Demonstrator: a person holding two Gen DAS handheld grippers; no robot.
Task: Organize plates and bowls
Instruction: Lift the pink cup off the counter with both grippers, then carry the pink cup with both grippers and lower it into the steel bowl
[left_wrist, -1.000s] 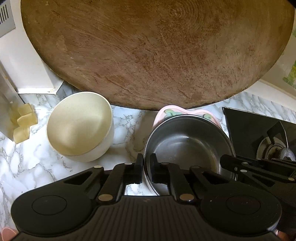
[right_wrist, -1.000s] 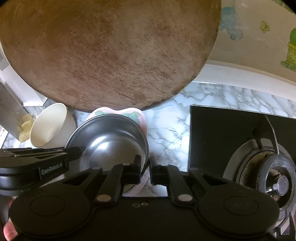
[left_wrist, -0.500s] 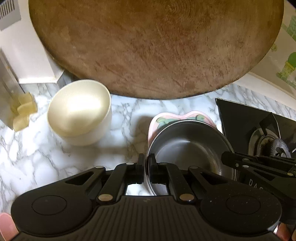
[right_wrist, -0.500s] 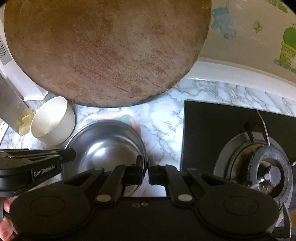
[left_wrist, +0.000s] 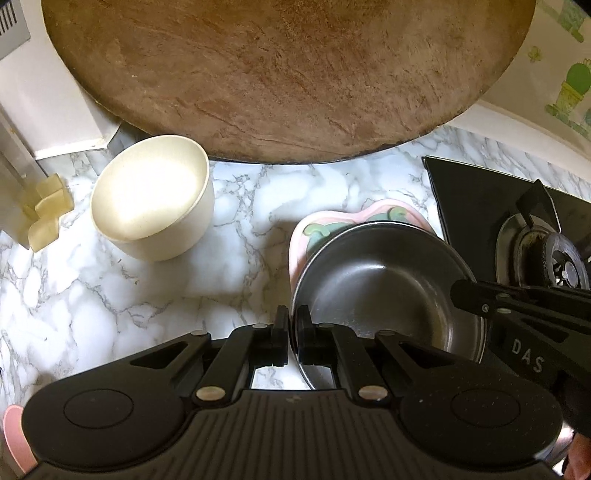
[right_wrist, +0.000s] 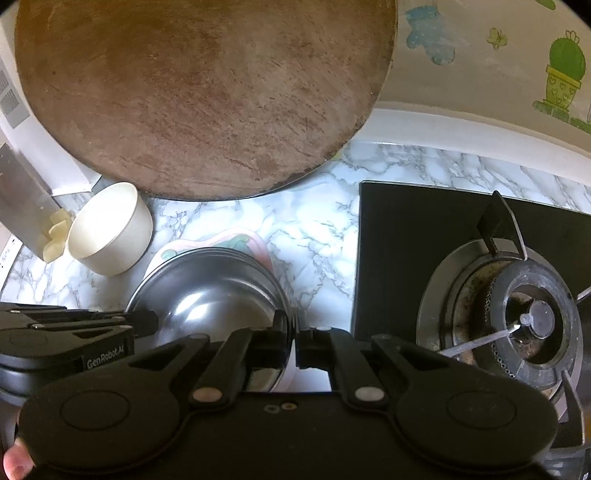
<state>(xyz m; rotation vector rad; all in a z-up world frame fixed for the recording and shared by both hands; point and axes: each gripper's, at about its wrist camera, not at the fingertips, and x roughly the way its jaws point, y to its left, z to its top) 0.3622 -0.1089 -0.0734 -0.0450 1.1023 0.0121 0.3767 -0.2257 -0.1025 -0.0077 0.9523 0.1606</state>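
Evidently the steel bowl (left_wrist: 384, 288) is mid-carry: left gripper (left_wrist: 291, 332) and right gripper (right_wrist: 294, 339) each clamp its rim (pink plate (left_wrist: 369, 214) underneath), right of the cream bowl (left_wrist: 151, 195). Next, both must move it together, level.

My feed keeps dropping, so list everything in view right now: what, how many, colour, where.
steel bowl: 1, silver, over pink plate, rim in both grippers
pink plate: 1, pink with green, under bowl
cream bowl: 1, cream, left on counter
wooden board: 1, brown, at back
stove: 1, black, right
counter: 1, white marble
left gripper: 1, black, jaws shut on bowl rim
right gripper: 1, black, likewise
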